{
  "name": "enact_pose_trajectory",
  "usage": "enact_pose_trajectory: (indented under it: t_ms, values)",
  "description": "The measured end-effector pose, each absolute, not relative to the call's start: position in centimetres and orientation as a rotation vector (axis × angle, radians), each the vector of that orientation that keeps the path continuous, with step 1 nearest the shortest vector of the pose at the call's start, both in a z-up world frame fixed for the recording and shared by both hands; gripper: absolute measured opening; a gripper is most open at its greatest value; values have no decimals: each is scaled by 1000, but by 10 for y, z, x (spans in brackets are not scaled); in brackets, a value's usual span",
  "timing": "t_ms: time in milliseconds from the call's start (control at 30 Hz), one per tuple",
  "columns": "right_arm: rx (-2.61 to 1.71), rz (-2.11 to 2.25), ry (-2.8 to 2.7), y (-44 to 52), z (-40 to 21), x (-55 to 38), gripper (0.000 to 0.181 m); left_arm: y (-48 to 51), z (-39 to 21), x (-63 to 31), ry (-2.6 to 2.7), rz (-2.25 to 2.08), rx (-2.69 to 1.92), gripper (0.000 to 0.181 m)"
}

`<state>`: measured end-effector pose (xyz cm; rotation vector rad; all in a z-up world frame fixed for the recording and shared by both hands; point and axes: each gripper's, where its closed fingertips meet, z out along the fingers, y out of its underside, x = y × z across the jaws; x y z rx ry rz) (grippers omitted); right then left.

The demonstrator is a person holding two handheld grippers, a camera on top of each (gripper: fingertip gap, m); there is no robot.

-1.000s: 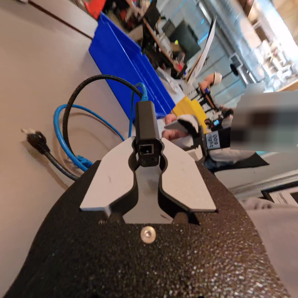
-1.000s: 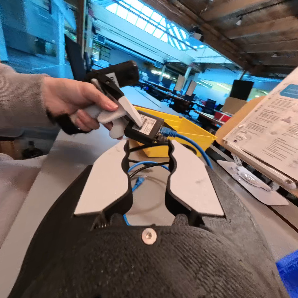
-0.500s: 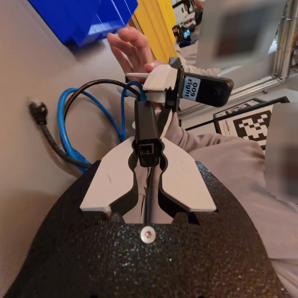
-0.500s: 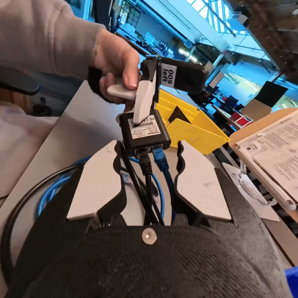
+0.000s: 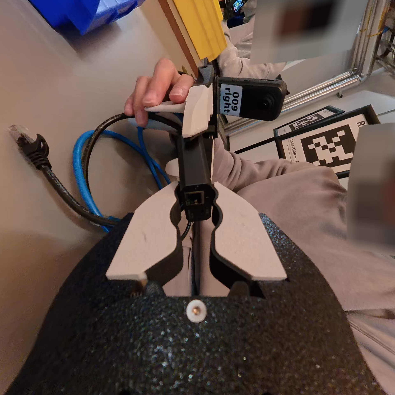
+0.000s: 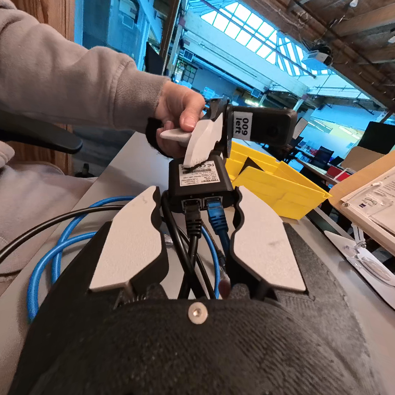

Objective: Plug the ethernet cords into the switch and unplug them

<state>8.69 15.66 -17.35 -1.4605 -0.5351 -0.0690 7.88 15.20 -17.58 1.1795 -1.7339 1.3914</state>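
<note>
My left gripper [image 5: 196,202] is shut on one end of the small black switch [image 5: 193,166] and holds it above the table. In the right wrist view the switch [image 6: 199,181] turns its port end towards me. A black ethernet plug [image 6: 192,213] sits in the left port and a blue one [image 6: 215,213] in the right port. My right gripper [image 6: 197,192] is open, with one finger on each side of the port end, close to it. The black cord's loose plug [image 5: 25,139] and the coiled blue cord [image 5: 83,171] lie on the table.
A yellow bin [image 6: 277,192] stands behind the switch and a blue bin [image 5: 70,15] at the table's far side. A clipboard with papers [image 6: 372,203] leans at the right. A framed sheet with a black-and-white marker [image 5: 327,147] lies near the person's sleeve. The tips of both grippers are at nearly the same place.
The left gripper has swung the switch round so that its ports face the right gripper. The right gripper has come closer, and its open fingers now flank the port end.
</note>
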Motion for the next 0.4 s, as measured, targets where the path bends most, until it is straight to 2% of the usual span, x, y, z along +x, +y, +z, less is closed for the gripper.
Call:
enact_pose_trajectory:
  t_ms: [233, 400]
  values:
    - [-1493, -47, -397, 165, -177, 101, 65, 158, -173, 97, -1792, 1511, 1242, 29]
    - [-1439, 11, -288, 157, -169, 116, 65, 204, -143, 118, -2265, 1624, 1445, 35]
